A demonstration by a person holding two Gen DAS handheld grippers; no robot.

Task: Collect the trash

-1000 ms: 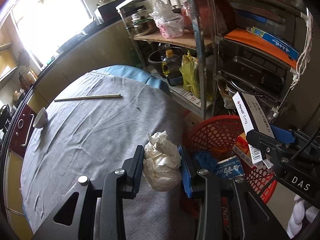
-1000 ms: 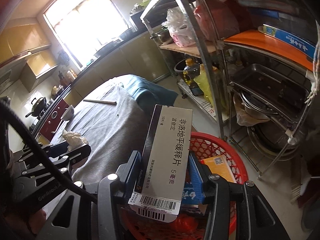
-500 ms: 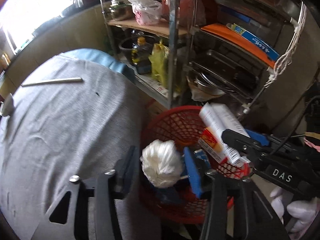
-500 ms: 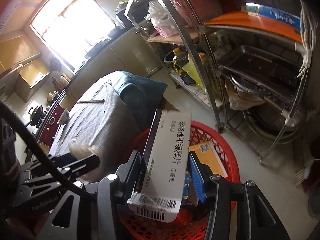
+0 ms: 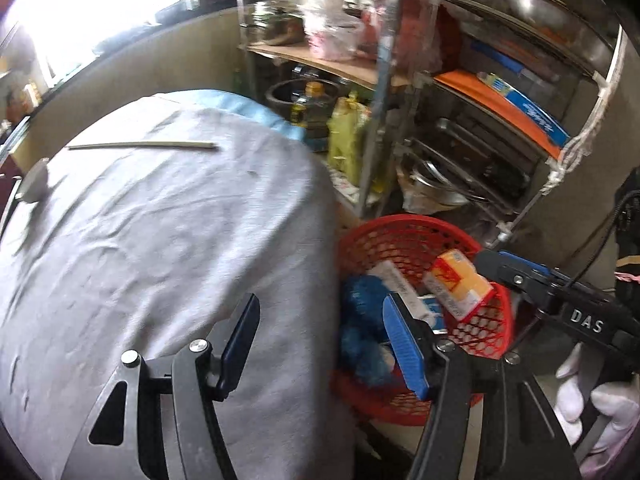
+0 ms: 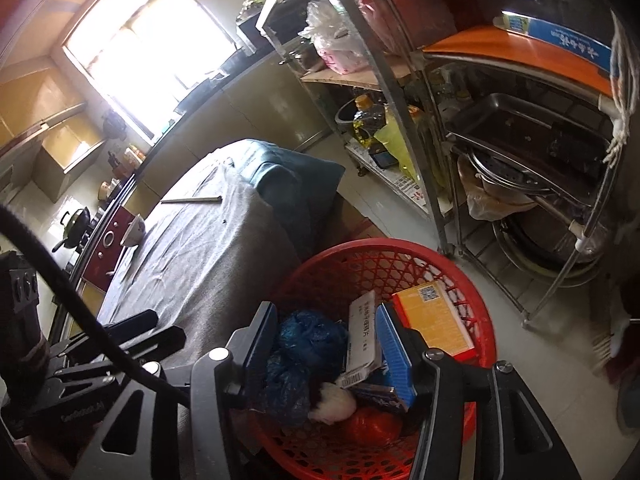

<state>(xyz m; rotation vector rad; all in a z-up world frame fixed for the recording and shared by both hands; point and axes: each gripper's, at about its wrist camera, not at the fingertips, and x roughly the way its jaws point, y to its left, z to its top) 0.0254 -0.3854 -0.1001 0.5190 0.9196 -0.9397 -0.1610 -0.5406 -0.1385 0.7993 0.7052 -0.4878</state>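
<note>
A red mesh basket stands on the floor beside the grey-clothed table; it also shows in the left wrist view. In it lie a white crumpled tissue, a white medicine box, an orange box and a blue bag. My left gripper is open and empty over the table's edge next to the basket. My right gripper is open and empty just above the basket.
A metal shelf rack with pans, bottles and bags stands behind the basket. Chopsticks and a small bowl lie on the table. A stove sits past the table's far side.
My left gripper opened and let the tissue drop into the basket. My right gripper opened and let the medicine box drop into the basket. The left gripper moved back toward the table.
</note>
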